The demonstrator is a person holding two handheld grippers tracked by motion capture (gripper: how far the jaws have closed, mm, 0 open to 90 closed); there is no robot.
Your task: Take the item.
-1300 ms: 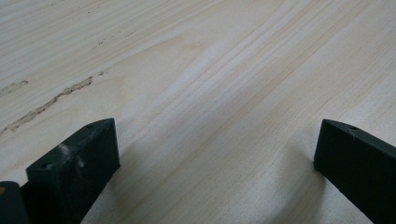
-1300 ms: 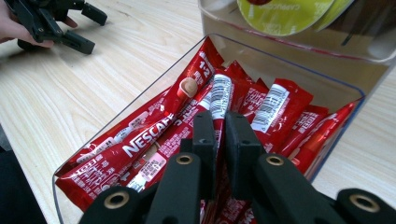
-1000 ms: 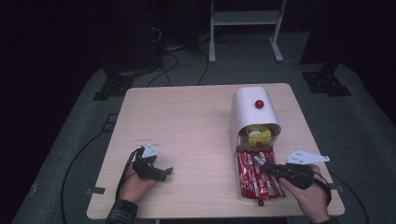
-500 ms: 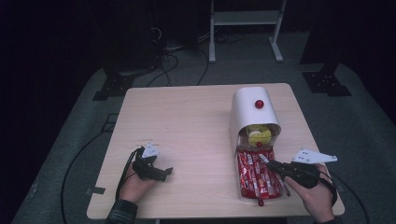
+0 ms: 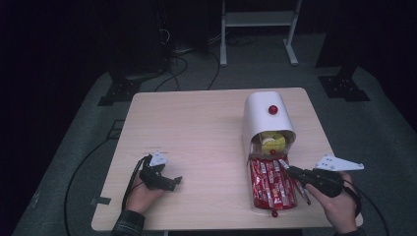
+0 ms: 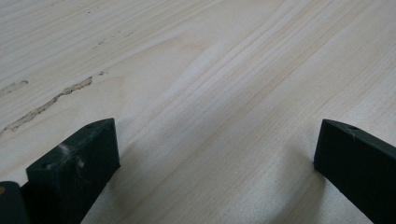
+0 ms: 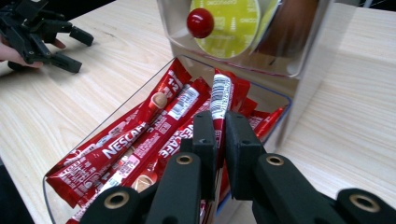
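A white dispenser box (image 5: 265,114) with a red knob (image 5: 273,109) stands on the right of the table. Its clear drawer (image 5: 255,206) is pulled out toward me and is full of red Nescafe sachets (image 5: 269,186). My right gripper (image 5: 288,170) hovers over the drawer's right side, shut on one red sachet (image 7: 220,99) that sticks up past its fingertips (image 7: 205,128). Behind the drawer's opening, yellow pods (image 7: 232,21) and a red knob (image 7: 200,22) show in the right gripper view. My left gripper (image 5: 177,181) rests on the table at the front left, open and empty (image 6: 215,154).
The wooden table (image 5: 196,128) has bare room across its middle and back left. A white metal stand (image 5: 258,19) and cables (image 5: 177,54) lie on the dark floor beyond the far edge. The drawer's front reaches close to the near table edge.
My right gripper has drawn back slightly to the right with the sachet in its jaws. The left gripper has stayed where it was.
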